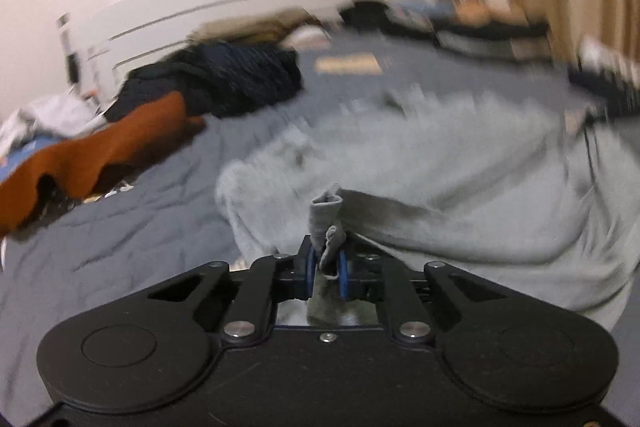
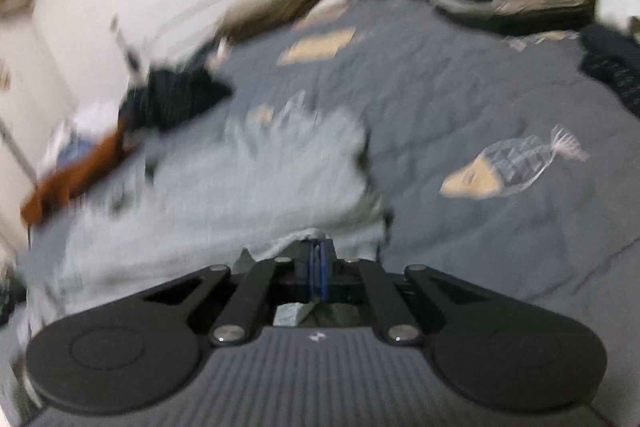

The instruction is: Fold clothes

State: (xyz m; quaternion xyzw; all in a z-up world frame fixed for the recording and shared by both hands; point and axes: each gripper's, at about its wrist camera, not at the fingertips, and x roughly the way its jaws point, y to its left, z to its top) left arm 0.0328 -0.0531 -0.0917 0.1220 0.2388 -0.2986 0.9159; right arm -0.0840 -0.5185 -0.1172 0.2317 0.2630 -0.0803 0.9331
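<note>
Across a blue quilt [image 1: 120,227] lies a grey garment [image 1: 460,187]. Left gripper [image 1: 326,269] pinches its bunched edge; right gripper [image 2: 318,267] is clamped, seemingly on the blurred hem.

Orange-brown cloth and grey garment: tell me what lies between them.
In the left wrist view, only bare blue-grey quilt separates the orange-brown cloth from the grey garment.

We list the grey garment [image 1: 460,195] — soft matt knit cloth; the bedcover [image 2: 460,99] — quilted matt blue-grey fabric; a rust-brown garment [image 1: 120,151] — dull, felt-like cloth. We note the left gripper [image 1: 326,263] — matt black plastic, bright metal rivets, glossy blue pads [image 1: 310,269].
</note>
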